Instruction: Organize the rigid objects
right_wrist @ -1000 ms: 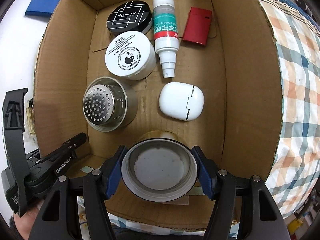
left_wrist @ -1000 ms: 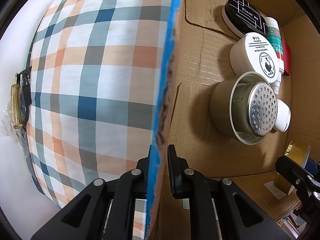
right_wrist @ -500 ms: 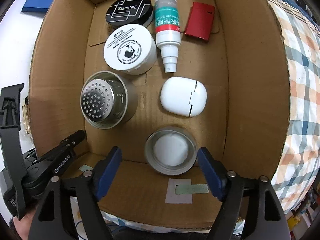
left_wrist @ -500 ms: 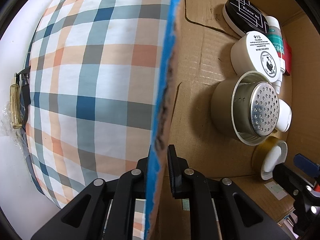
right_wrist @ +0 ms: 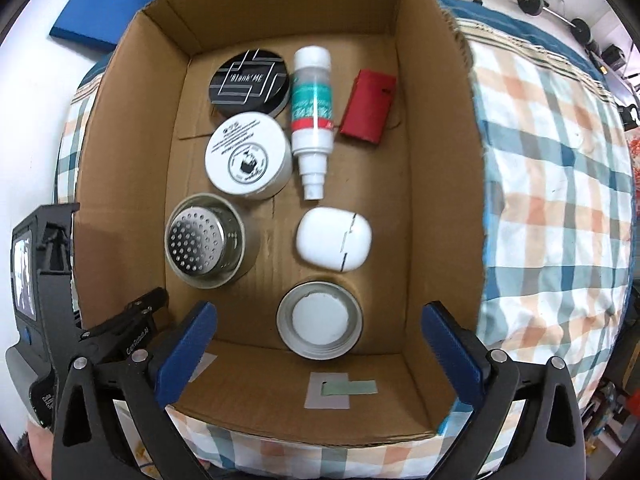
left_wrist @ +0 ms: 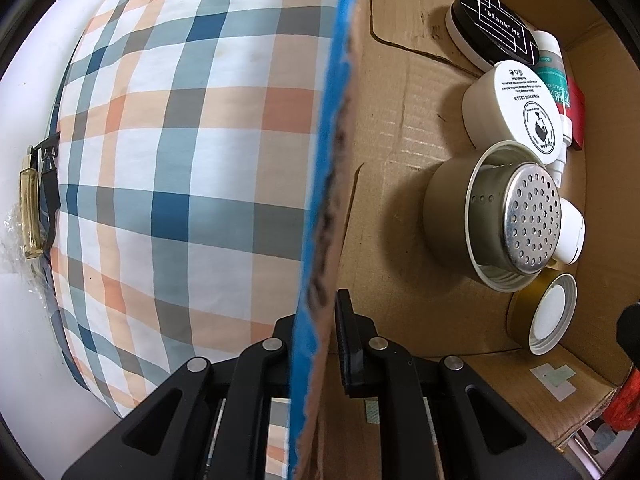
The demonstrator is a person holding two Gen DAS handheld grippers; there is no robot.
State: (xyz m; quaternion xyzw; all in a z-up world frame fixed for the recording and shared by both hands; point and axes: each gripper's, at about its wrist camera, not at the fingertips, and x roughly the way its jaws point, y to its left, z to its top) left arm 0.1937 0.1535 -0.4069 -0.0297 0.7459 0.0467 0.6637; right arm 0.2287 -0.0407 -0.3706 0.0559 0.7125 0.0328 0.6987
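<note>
A cardboard box sits on a plaid bed cover and fills the centre of the right wrist view. Seven things lie on its floor in two rough columns. At the left, from top down: a black tin, a white jar and a steel strainer cup. At the right: a spray bottle lying on its side, a red case beside it, a white earbud case, and lowest, a gold lid resting open side up near the box's near wall.

The right tool hangs above the gold lid with its blue jaws spread wide; they have just been opening and nothing is between them. The left tool is pinched narrow on the box's side wall, steadying it.

Packing seems well along: the lid looks freshly placed. A small amber lighter-like item lies outside the box at the left edge of the left wrist view; it may be left to pack.
</note>
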